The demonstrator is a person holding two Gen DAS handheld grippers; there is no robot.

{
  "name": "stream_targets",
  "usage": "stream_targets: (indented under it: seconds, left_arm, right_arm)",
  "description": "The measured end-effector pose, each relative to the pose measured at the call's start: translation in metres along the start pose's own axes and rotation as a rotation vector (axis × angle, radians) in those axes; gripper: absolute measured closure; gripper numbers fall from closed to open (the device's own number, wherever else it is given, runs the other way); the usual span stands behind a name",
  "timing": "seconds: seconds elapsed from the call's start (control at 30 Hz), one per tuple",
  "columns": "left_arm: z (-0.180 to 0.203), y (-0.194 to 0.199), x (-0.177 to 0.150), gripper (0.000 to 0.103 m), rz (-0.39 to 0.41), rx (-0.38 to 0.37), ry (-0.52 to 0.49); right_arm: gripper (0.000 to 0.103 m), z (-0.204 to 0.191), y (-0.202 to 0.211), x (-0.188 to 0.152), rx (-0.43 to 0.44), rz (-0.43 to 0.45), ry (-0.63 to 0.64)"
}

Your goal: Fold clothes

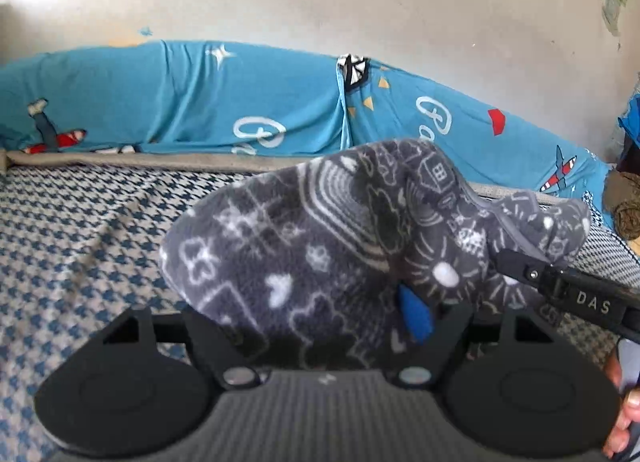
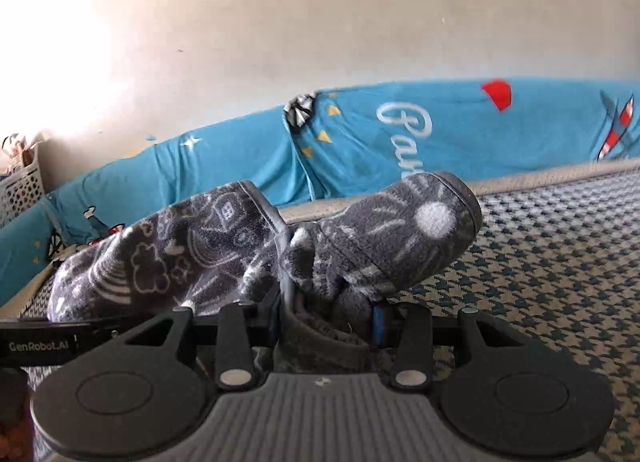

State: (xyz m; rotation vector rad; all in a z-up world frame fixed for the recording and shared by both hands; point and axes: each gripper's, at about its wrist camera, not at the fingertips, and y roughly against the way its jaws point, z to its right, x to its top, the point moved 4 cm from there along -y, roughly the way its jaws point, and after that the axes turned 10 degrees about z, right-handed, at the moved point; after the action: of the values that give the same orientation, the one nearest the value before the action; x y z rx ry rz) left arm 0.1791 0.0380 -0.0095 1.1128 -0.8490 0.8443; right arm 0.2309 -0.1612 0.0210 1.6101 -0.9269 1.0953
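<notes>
A grey fleece garment (image 1: 312,230) with white doodle print hangs bunched above the bed, held between both grippers. In the left wrist view my left gripper (image 1: 316,326) is shut on a thick fold of it. One blue pad (image 1: 416,314) shows against the cloth and the other finger is hidden. My right gripper (image 1: 516,262) pinches the garment's edge at the right. In the right wrist view the right gripper (image 2: 326,318) is shut on a bunched hem of the garment (image 2: 160,254), and a sleeve cuff (image 2: 440,222) sticks up to the right. The left gripper (image 2: 96,328) enters from the left edge.
The bed carries a blue and white houndstooth cover (image 1: 80,230) (image 2: 560,262). A bright blue printed sheet (image 1: 160,102) drapes along the wall behind it. A white lattice basket (image 2: 20,190) stands far left. A person's hand (image 1: 624,414) holds the right handle.
</notes>
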Motion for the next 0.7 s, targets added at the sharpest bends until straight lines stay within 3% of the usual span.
stream_targets:
  seconds: [0.3, 0.5, 0.7]
  left_arm:
    - [-0.014, 0.054, -0.008, 0.029, 0.078, 0.034, -0.013]
    - [-0.049, 0.085, -0.005, 0.029, 0.142, 0.131, 0.022]
    - [-0.095, 0.117, -0.001, 0.027, 0.213, 0.272, 0.097]
  right_arm:
    - [0.062, -0.035, 0.048, 0.006, 0.03, 0.066, 0.06]
    - [0.062, -0.077, 0.042, 0.016, 0.105, 0.056, 0.095]
    - [0.062, -0.132, 0.028, 0.027, 0.228, 0.059, 0.158]
